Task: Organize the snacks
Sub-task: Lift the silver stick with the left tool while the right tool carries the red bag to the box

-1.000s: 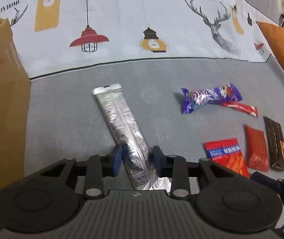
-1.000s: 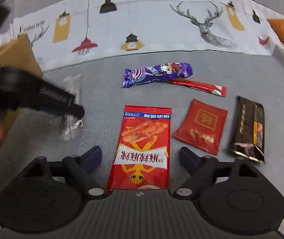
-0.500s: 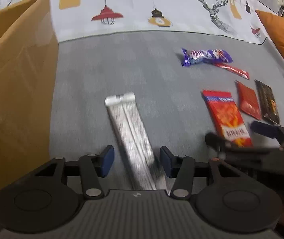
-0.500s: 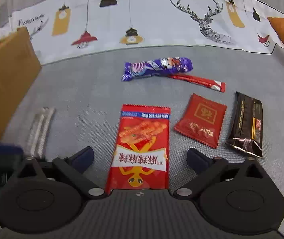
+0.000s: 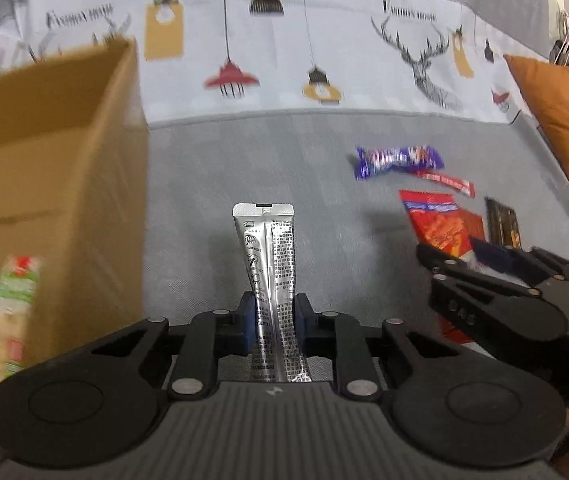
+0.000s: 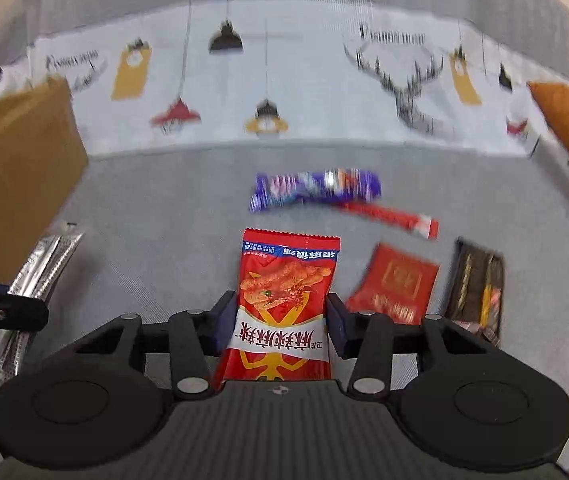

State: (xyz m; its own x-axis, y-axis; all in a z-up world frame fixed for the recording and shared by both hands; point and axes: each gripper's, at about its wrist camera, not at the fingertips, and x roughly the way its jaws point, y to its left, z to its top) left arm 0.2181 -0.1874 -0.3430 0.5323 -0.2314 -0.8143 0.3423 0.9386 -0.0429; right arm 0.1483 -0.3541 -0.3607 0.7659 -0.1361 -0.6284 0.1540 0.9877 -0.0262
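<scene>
Left gripper (image 5: 271, 318) now clamped on the silver sachet (image 5: 270, 264), lifted off the sofa seat (image 5: 204, 200); 0.5 s ago its fingers were spread around it. Cardboard box (image 5: 56, 184) closer on the left. Right gripper (image 6: 277, 326) fingers have closed onto the red snack pack (image 6: 284, 300). Purple wrapper (image 6: 316, 190), red stick (image 6: 392, 216), red packet (image 6: 396, 284), dark bar (image 6: 478, 288) lie unmoved on the seat.

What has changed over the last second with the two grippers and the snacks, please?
The left gripper has shut on and lifted the silver sachet; the right gripper has shut on the red shrimp-snack packet. The purple wrapper, small red packet and dark bar stayed put.
</scene>
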